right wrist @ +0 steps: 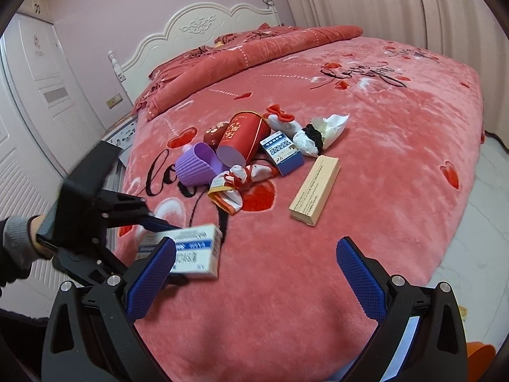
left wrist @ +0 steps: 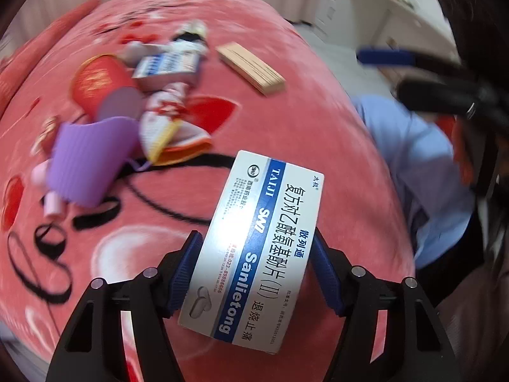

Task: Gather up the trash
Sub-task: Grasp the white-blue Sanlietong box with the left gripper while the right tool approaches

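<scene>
My left gripper [left wrist: 257, 248] is shut on a white and blue medicine box [left wrist: 254, 242] and holds it above the pink bed. The same box [right wrist: 187, 248] shows blurred at the left of the right wrist view, in the left gripper [right wrist: 165, 226]. My right gripper [right wrist: 256, 254] is open and empty above the bed's near edge. A pile of trash lies mid-bed: a red can [right wrist: 243, 140], a purple ribbed cup [right wrist: 195, 165], a blue and white box [right wrist: 281, 152], crumpled wrappers [right wrist: 235, 184], white wads [right wrist: 318, 133] and a tan long box [right wrist: 315, 189].
The bed [right wrist: 366, 121] has a pink blanket with hearts and a white headboard [right wrist: 194, 28]. A white closet door [right wrist: 35, 102] stands left. Curtains [right wrist: 366, 3] hang behind. An orange object [right wrist: 480, 350] sits at the lower right, on the floor side.
</scene>
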Demonstrator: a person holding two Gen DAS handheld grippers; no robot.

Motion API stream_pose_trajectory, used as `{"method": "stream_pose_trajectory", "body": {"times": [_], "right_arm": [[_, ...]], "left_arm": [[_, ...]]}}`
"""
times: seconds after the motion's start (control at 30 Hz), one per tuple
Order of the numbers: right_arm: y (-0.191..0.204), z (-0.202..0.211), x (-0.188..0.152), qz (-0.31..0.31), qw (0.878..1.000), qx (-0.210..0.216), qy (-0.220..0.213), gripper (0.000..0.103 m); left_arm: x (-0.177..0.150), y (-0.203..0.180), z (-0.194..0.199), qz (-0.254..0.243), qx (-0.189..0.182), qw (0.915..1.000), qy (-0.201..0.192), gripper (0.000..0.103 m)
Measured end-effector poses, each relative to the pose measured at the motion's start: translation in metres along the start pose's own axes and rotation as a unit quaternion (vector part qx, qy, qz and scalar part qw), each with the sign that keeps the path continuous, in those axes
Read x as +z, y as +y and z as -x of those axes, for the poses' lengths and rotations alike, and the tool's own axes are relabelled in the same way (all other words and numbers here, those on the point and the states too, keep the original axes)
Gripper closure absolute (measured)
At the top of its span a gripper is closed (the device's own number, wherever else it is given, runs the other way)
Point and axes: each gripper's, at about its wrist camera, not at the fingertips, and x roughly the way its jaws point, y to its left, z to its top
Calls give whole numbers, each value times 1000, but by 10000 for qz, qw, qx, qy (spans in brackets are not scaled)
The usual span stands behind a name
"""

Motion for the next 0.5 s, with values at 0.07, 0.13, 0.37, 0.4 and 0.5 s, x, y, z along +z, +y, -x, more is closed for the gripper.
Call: {"method": "stream_pose_trajectory", "body": {"times": [0.07,0.13,0.37,0.4,0.5], "right_arm": [[-2,-9,5,75,9998,-125,152,4],[-5,-20,11,161,9982,-489,293,4],[-26,-56,30,160,9957,-845,355,4],[-26,-60,31,210,9949,-913,363,4],[-29,-76,35,244,9946,-908,432,5]], "left_arm": [[0,6,13,224,-5,9997,-124,36],[0,11,25,420,-64,9988,-253,36],[6,34,33,779,57,9961,-416,36],[8,35,33,770,60,9960,-441,36],[10,37,30,802,-17,9955,-499,36]]}}
